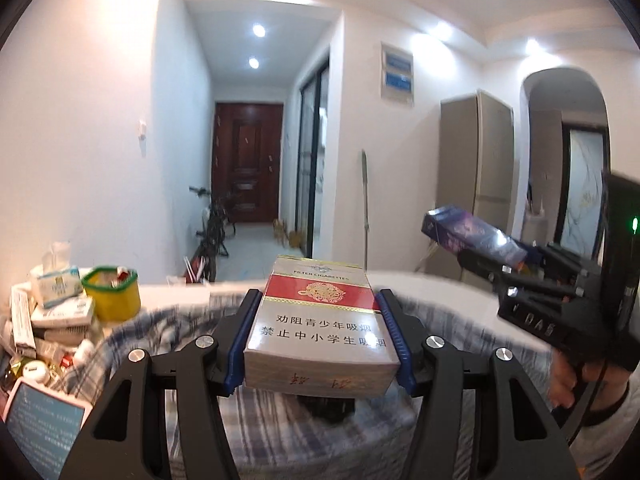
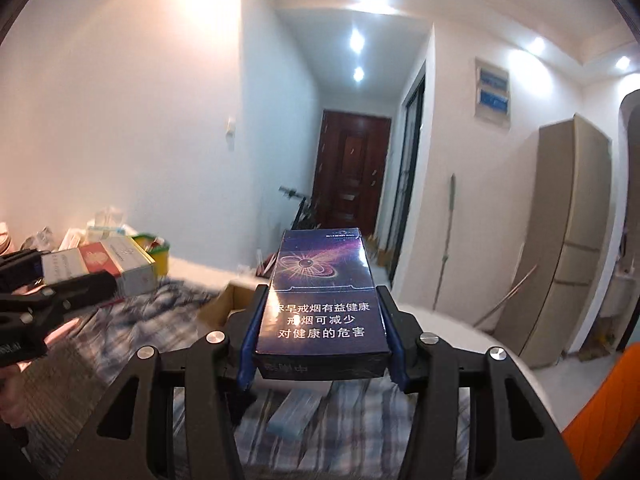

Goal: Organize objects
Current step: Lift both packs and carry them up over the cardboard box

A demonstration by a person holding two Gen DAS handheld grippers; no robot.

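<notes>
Status: both packs picked, neither placed yet.

L gripper (image 1: 320, 316) is clamped on the red-and-white cigarette pack (image 1: 320, 320). Blue pads press both long sides, and the pack lies flat with its label up, clear of the plaid cloth (image 1: 168, 328) below. R gripper (image 2: 320, 312) is clamped on the dark blue cigarette pack (image 2: 322, 296) the same way: pads on both long edges, nothing loose.

Done, IMO: the grasp and lift on both sides. Left to do: find a drop spot and release. There's a cardboard box (image 2: 228, 300) ahead-left of the R gripper on the cloth; could be the target, can't confirm. A pile of boxes and bottles (image 1: 52, 320) plus a yellow tub (image 1: 114, 292) sit at the far left of the table, so plenty is unsorted. A flat bluish item (image 2: 294, 412) lies on the cloth under the R pack; can't tell what it is.

Pose: both grippers point roughly level, slightly nose-down, side by side. In the L view the R gripper (image 1: 484, 268) shows at right, tilted, with a hand (image 1: 576, 376) on its handle. In the R view the L gripper (image 2: 100, 276) shows at left, holding its pack above the cloth. The two packs are well apart, no clash risk.
</notes>
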